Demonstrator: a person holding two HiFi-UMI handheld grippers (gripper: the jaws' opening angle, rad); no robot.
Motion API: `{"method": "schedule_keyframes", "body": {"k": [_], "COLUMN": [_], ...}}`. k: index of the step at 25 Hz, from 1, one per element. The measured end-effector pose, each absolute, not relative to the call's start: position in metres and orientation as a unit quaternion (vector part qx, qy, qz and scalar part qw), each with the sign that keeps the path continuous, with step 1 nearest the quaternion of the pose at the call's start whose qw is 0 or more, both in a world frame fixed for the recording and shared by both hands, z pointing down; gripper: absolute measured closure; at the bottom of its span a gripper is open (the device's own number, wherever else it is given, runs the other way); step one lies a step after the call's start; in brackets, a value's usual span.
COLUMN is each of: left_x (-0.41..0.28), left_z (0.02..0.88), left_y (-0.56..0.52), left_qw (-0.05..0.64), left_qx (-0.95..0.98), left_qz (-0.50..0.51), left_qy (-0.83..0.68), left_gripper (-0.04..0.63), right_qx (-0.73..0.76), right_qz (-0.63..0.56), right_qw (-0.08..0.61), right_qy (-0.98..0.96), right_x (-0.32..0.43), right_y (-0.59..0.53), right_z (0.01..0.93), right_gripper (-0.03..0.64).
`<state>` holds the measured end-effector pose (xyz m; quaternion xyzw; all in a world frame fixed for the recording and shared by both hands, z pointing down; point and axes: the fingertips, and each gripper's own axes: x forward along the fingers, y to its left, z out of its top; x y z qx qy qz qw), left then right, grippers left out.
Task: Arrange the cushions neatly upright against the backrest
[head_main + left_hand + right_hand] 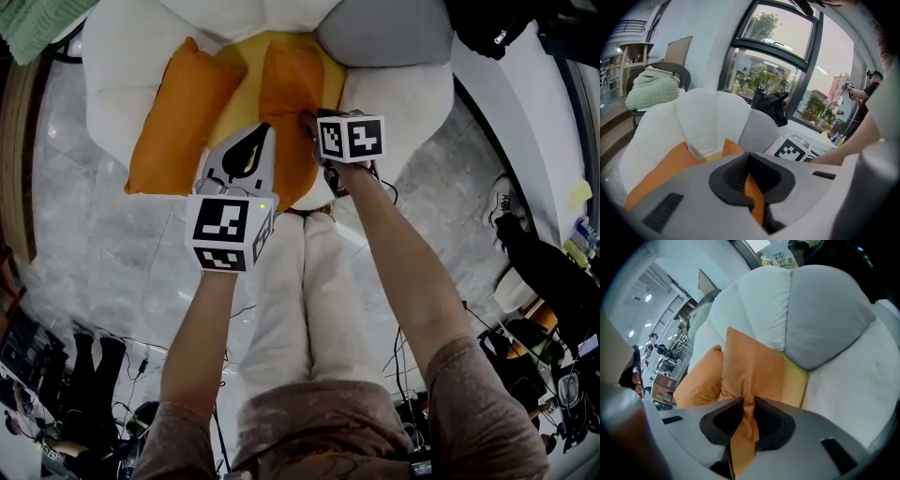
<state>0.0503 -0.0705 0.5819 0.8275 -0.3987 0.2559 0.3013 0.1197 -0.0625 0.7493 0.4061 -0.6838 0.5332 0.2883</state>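
Two orange cushions on a flower-shaped chair, tilted against its white petals. Left cushion lying free, slanted toward the chair's outer side. Right cushion over the yellow centre, just below the grey petal. Right gripper pinched tight on that cushion's lower edge; left gripper closed on orange fabric of the same cushion, near its left edge.

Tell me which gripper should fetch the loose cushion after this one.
Probably the left gripper: the loose cushion lies on its side of the chair. Both pinch the held cushion, the right gripper at its far edge.
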Motion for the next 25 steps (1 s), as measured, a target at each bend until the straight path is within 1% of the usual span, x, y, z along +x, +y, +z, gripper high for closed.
{"method": "schedule_keyframes", "body": {"k": [1, 3, 9, 14, 19, 25], "left_x": [0.051, 0.052, 0.05, 0.048, 0.049, 0.046], "left_z": [0.584, 0.586, 0.585, 0.574, 0.551, 0.52], "left_y": [-0.069, -0.064, -0.059, -0.065, -0.077, -0.096], "left_qw": [0.303, 0.306, 0.305, 0.303, 0.294, 0.279], "left_qx": [0.827, 0.827, 0.828, 0.829, 0.833, 0.839], "left_qz": [0.257, 0.258, 0.262, 0.255, 0.249, 0.238], "left_qy": [-0.398, -0.395, -0.392, -0.395, -0.398, -0.402], "left_gripper": [0.591, 0.591, 0.591, 0.591, 0.591, 0.591], "right_qx": [0.409, 0.41, 0.414, 0.441, 0.47, 0.532], "right_qz": [0.53, 0.528, 0.521, 0.504, 0.463, 0.408], "right_qw": [0.291, 0.29, 0.268, 0.242, 0.231, 0.188], "right_qy": [-0.683, -0.685, -0.697, -0.702, -0.715, -0.718], "right_x": [0.119, 0.117, 0.112, 0.123, 0.135, 0.151], "right_y": [-0.061, -0.059, -0.059, -0.071, -0.097, -0.15], "right_z": [0.749, 0.748, 0.732, 0.706, 0.668, 0.614], "right_gripper": [0.542, 0.559, 0.558, 0.56, 0.559, 0.56]}}
